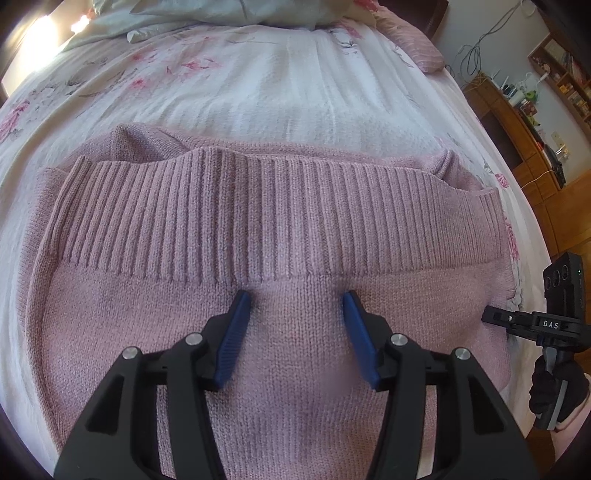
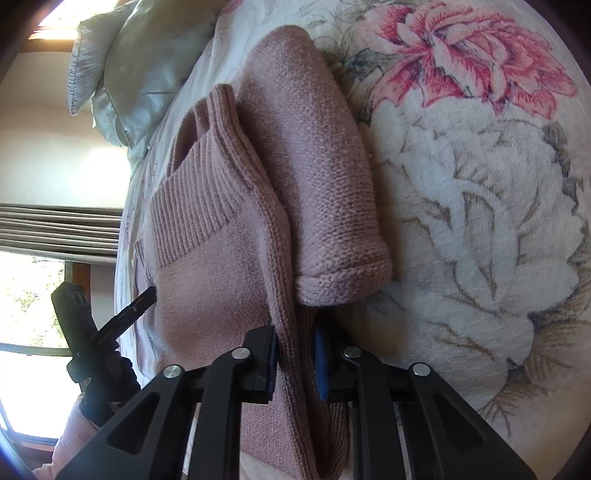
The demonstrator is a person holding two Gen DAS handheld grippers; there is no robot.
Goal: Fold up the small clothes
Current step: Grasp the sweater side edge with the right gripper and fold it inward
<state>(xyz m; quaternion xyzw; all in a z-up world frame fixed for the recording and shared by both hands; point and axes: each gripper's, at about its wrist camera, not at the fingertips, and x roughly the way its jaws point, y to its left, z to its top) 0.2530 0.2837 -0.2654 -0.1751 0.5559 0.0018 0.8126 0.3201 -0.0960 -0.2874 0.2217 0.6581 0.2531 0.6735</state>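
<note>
Left wrist view has the pink knit sweater (image 1: 280, 229) spread flat on the floral bed sheet (image 1: 258, 85), ribbed hem on top. The left gripper (image 1: 295, 306) sits on the knit, jaws wide apart, holding nothing. The right gripper (image 2: 295, 350) has its jaws pinched on the sweater's folded edge.

Bed (image 1: 280, 85) under a white floral cover, pink blooms. Pale green pillow (image 1: 177, 14) at its head; pink pillow (image 1: 417, 48) at far right edge. Wooden shelves (image 1: 517, 122) along right wall, cables above them. Striped curtain (image 2: 59, 232) over bright window (image 2: 29, 295); strong daylight.
</note>
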